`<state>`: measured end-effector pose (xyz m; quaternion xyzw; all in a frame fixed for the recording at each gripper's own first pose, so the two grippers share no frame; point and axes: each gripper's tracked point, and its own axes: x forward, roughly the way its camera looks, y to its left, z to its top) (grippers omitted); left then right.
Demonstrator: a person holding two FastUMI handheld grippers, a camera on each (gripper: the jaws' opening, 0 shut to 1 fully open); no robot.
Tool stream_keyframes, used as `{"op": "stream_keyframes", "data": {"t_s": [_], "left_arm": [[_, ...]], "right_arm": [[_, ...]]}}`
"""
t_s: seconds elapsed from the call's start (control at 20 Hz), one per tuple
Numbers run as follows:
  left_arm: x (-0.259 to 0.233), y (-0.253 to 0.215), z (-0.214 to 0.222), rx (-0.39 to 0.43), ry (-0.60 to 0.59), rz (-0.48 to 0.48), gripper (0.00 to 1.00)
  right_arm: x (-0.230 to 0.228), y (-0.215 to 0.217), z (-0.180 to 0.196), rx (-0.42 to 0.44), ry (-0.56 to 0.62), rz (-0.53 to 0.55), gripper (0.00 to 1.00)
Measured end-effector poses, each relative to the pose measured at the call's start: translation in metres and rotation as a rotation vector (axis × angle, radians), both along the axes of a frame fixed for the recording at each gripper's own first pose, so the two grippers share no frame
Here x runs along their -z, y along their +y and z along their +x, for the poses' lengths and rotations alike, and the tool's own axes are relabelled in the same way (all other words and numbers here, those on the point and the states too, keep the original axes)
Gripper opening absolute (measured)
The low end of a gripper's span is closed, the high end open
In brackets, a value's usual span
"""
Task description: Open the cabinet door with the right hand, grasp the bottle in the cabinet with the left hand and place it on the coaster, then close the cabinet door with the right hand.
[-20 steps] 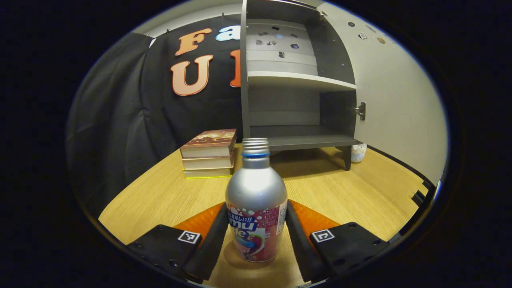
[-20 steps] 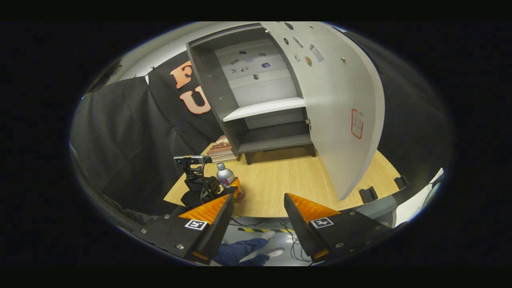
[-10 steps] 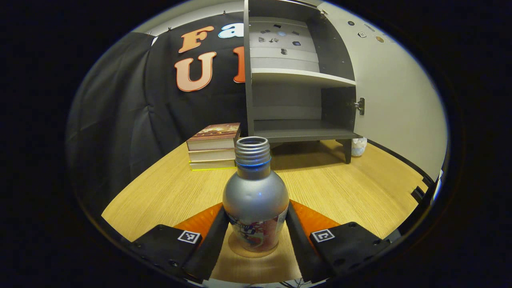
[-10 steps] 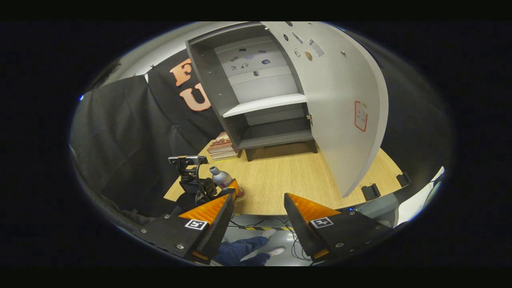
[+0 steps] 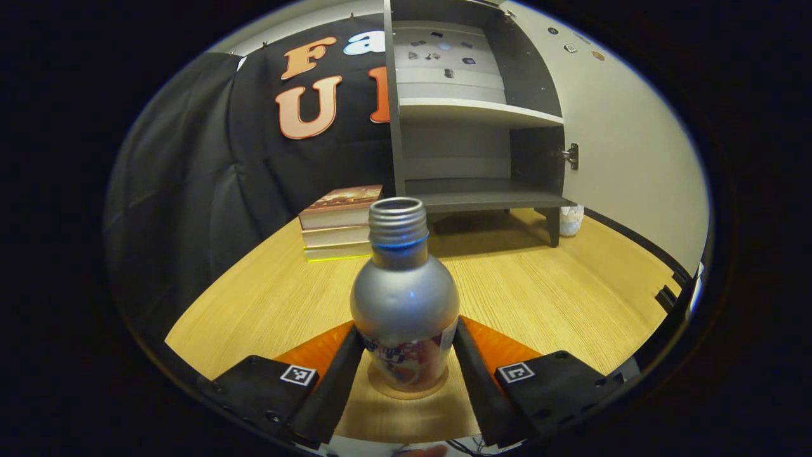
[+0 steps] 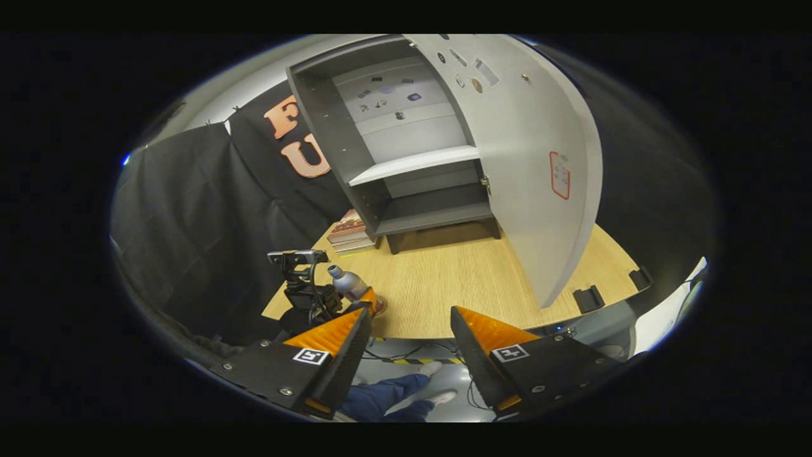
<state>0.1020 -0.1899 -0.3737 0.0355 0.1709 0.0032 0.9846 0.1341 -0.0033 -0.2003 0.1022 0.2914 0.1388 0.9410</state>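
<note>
In the left gripper view, the bottle [image 5: 405, 311] stands upright on the coaster [image 5: 408, 388] near the front edge of the table [image 5: 545, 298], between the fingers of the left gripper [image 5: 406, 368]. Behind it lies a stack of books [image 5: 338, 222], just left of the cabinet [image 5: 472, 120], whose door [image 5: 628, 158] swings out to the right. In the right gripper view, the right gripper [image 6: 409, 352] hangs off the table's front edge, well apart from the door.

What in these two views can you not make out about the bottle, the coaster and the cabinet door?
- Coaster, left gripper view: mostly covered by the bottle; only its front rim shows.
- Whether the left gripper still presses the bottle: contact is unclear.
- Small items on the cabinet door, right gripper view: too small to identify.
</note>
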Motion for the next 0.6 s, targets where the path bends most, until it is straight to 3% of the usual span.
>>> {"op": "stream_keyframes", "data": {"t_s": [0.15,0.4,0.6], "left_arm": [[-0.011,-0.002,-0.001,0.005,-0.027,0.012,0.98],[-0.044,-0.001,-0.006,-0.01,-0.071,0.036,0.98],[-0.097,-0.005,-0.013,-0.005,-0.14,0.029,0.98]], "right_arm": [[0.0,-0.004,0.002,0.006,-0.003,0.007,0.78],[-0.01,-0.006,-0.001,0.017,-0.038,0.031,0.78],[-0.031,-0.015,-0.004,0.023,-0.102,0.03,0.78]]}}
